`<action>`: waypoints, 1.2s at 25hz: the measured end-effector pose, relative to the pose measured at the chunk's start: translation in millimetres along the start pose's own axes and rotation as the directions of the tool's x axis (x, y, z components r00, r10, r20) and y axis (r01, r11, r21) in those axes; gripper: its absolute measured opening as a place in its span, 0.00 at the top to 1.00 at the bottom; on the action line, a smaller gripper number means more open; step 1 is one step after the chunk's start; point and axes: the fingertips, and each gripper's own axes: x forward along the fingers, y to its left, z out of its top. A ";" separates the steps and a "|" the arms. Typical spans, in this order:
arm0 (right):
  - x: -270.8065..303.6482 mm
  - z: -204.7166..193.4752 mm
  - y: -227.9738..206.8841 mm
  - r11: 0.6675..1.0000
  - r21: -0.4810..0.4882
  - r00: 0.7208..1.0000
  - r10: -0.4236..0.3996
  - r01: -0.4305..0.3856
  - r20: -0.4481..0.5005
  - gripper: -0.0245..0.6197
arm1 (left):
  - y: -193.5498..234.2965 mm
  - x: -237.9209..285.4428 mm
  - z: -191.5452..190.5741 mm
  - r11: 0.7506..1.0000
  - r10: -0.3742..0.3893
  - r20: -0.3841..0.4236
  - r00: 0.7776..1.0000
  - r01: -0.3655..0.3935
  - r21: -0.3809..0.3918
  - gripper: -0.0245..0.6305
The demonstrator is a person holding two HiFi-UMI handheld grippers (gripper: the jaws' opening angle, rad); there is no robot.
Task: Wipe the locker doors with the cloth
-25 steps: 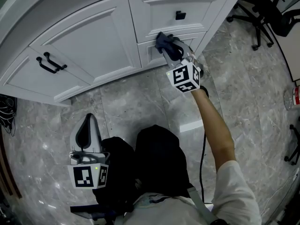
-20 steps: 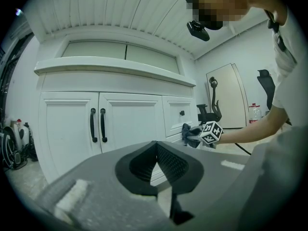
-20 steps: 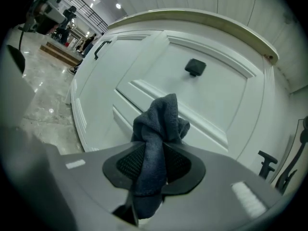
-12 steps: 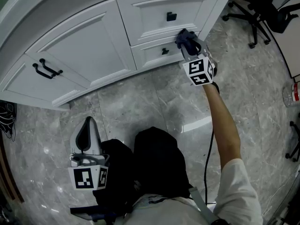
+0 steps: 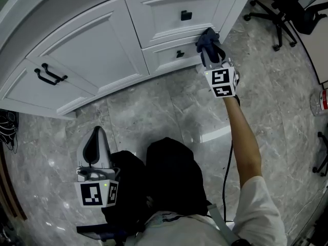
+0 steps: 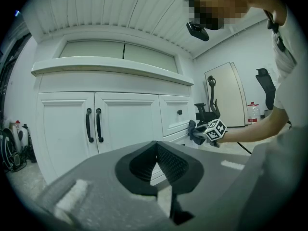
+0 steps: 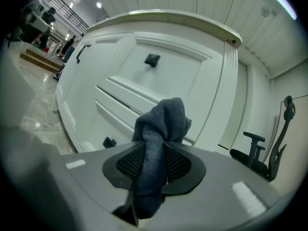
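Right hand-held gripper [image 7: 155, 153] pinches cloth [image 7: 163, 119], clear only in its view; left hand-held gripper [image 6: 155, 150] pressed together

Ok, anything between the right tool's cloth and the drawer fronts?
Nothing visible. The dark blue cloth, clamped in the right tool, is at the white drawer fronts; their small black knobs sit off to the side.

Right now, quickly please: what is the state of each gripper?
Left gripper: closed, holding nothing.
Right gripper: closed on the cloth.
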 end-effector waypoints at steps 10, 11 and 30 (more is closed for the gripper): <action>-11.3 20.0 197.4 0.947 -0.134 0.948 0.305 -0.291 0.091 0.80 | 2.1 -1.5 -2.7 1.000 0.006 -0.006 1.000 -0.006 0.004 0.96; -5.5 16.1 210.2 0.939 -0.139 0.941 0.328 -0.315 0.080 0.80 | 2.8 -2.3 -2.8 1.000 0.008 -0.007 1.000 -0.008 0.006 0.96; 60.9 -64.5 182.7 0.937 -0.118 0.942 0.317 -0.329 -0.112 0.80 | 15.2 -2.3 -9.9 0.999 0.042 -0.038 0.998 -0.042 0.021 0.96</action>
